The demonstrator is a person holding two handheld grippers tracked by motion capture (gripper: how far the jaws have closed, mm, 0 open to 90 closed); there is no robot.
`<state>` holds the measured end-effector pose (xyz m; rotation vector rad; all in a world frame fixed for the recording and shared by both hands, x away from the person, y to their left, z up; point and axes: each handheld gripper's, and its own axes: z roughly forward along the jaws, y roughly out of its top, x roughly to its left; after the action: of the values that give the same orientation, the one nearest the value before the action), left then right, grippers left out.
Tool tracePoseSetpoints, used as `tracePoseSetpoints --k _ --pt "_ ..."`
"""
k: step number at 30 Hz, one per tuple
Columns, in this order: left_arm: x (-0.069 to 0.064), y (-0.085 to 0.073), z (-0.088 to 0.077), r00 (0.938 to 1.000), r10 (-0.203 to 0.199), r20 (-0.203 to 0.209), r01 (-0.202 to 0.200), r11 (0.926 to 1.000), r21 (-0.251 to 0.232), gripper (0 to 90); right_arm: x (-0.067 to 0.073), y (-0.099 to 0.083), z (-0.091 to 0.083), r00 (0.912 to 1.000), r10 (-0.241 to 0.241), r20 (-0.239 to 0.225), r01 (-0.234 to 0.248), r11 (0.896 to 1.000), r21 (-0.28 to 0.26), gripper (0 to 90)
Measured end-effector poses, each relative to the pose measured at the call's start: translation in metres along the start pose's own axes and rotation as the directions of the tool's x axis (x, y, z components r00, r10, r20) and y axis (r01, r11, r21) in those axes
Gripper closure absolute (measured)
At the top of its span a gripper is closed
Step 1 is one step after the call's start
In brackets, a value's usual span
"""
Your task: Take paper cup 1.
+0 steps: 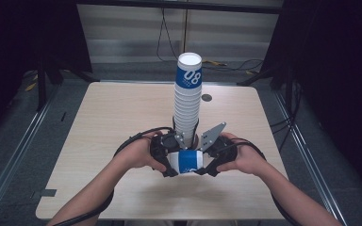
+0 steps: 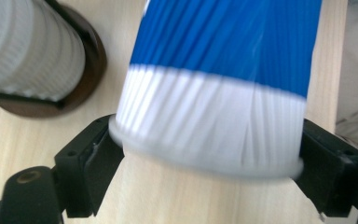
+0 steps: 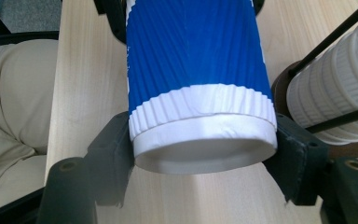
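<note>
A blue and white ribbed paper cup (image 1: 188, 161) lies level just above the table's near middle, held between both grippers. My left gripper (image 1: 175, 163) has its jaws against the two sides of the cup's white rim end (image 2: 205, 154); the blue wall of the cup (image 2: 223, 51) runs away from it. My right gripper (image 1: 206, 165) is shut on the cup's base end (image 3: 205, 154), with the blue wall of the cup (image 3: 196, 56) beyond. Just behind the hands, a tall stack of white cups (image 1: 187, 103) topped by a blue "08" cup stands in a wire holder.
The stack (image 2: 28, 51) sits on a dark round base (image 2: 91, 70), close beside the held cup; thin black rods hold the stack (image 3: 335, 98). A small dark disc (image 1: 206, 98) lies behind it. The wooden table (image 1: 113, 122) ends near the person's lap (image 3: 9, 107).
</note>
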<state>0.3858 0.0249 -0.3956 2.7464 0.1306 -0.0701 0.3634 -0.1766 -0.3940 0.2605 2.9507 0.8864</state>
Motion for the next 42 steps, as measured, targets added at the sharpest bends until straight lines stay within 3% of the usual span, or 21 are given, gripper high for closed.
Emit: tracePoseSetpoints --k 3,5,13,18,20,24,25,29,33,34,36,42 --pt "0.001 -0.003 0.000 0.9999 0.011 -0.006 -0.011 0.9999 -0.005 16.9 -0.002 -0.003 -0.001 0.9999 -0.007 0.009 0.007 1.000 -0.006 30.3" --pt "0.001 -0.006 -0.001 1.0000 -0.008 -0.003 0.008 0.9999 -0.012 16.6 -0.001 -0.004 -0.003 0.9999 0.013 0.008 -0.013 1.000 -0.015 30.3" --pt "0.003 -0.013 -0.005 0.9996 -0.025 -0.016 0.024 0.9993 -0.029 17.2 -0.004 -0.010 -0.007 0.9995 0.021 0.022 -0.021 1.000 -0.022 30.2" --pt "0.005 -0.020 -0.007 0.9982 -0.050 -0.033 0.047 0.9959 -0.077 18.0 -0.007 -0.017 -0.011 0.9980 0.056 0.028 -0.054 0.997 -0.057 30.1" --pt "0.005 -0.023 -0.006 0.9973 -0.072 -0.017 0.070 0.9910 -0.115 18.0 -0.007 -0.019 -0.013 0.9977 0.063 0.027 -0.061 0.996 -0.072 30.2" --pt "0.007 -0.026 -0.006 0.9969 -0.074 -0.027 0.069 0.9877 -0.140 17.8 -0.007 -0.022 -0.015 0.9962 0.085 0.020 -0.083 0.992 -0.098 30.1" --pt "0.006 -0.027 -0.006 0.9956 -0.090 -0.024 0.085 0.9843 -0.154 17.8 -0.007 -0.022 -0.015 0.9956 0.092 0.018 -0.089 0.991 -0.102 30.1" --pt "0.007 -0.030 -0.008 0.9957 -0.091 -0.015 0.087 0.9761 -0.199 17.8 -0.009 -0.025 -0.015 0.9949 0.099 0.015 -0.097 0.987 -0.125 30.1" --pt "0.009 -0.034 -0.009 0.9902 -0.139 -0.008 0.133 0.9595 -0.248 17.8 -0.009 -0.027 -0.015 0.9941 0.108 0.011 -0.105 0.985 -0.138 30.1" --pt "0.009 -0.035 -0.010 0.9905 -0.137 -0.006 0.131 0.9589 -0.251 17.7 -0.009 -0.028 -0.015 0.9935 0.113 0.012 -0.110 0.984 -0.143 30.1" --pt "0.009 -0.036 -0.010 0.9871 -0.160 0.004 0.155 0.9481 -0.278 17.8 -0.009 -0.029 -0.015 0.9931 0.117 0.009 -0.115 0.982 -0.151 30.0" --pt "0.009 -0.040 -0.008 0.9863 -0.164 0.017 0.161 0.9332 -0.321 17.8 -0.008 -0.033 -0.015 0.9918 0.127 0.004 -0.125 0.977 -0.174 30.0"
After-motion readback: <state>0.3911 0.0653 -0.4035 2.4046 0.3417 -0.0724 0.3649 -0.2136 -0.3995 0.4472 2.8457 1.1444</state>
